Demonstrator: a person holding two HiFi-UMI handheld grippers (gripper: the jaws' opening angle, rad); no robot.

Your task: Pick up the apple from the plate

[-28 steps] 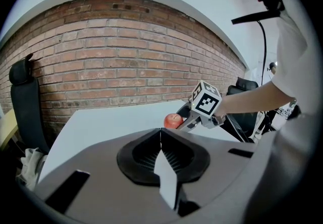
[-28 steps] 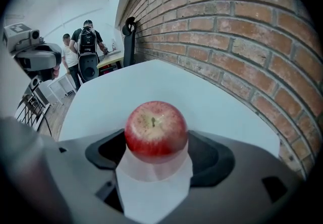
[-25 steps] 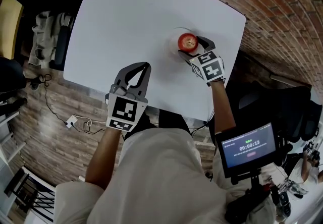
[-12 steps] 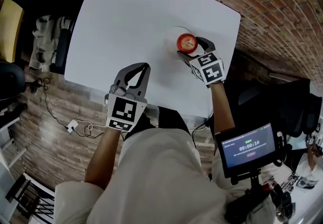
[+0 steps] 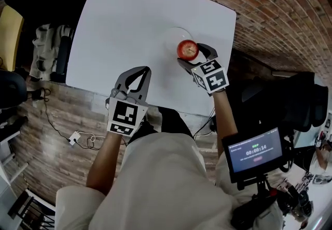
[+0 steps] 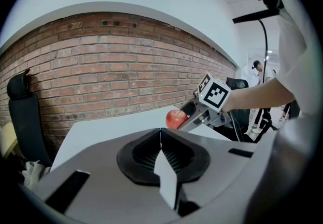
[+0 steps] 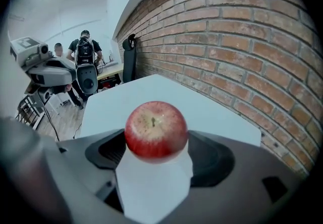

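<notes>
A red apple (image 5: 188, 47) sits between the fingers of my right gripper (image 5: 190, 53), which is shut on it over the near right edge of a white plate (image 5: 173, 34). In the right gripper view the apple (image 7: 155, 128) fills the space between the jaws, stem up, with the white table (image 7: 151, 92) beyond. I cannot tell whether it still touches the plate. My left gripper (image 5: 147, 70) rests shut and empty near the table's front edge, left of the apple. From the left gripper view I see its closed tips (image 6: 161, 132), the apple (image 6: 174, 118) and the right gripper (image 6: 198, 115) beyond.
The white table (image 5: 129, 16) stands on a brick floor. A chair with cloth (image 5: 52, 50) is at the left, and cables (image 5: 78, 130) lie below the table edge. A timer screen (image 5: 255, 152) is at the lower right. People stand far off (image 7: 85, 49).
The right gripper and the apple have shifted slightly toward the near rim of the plate. The left gripper has kept its place.
</notes>
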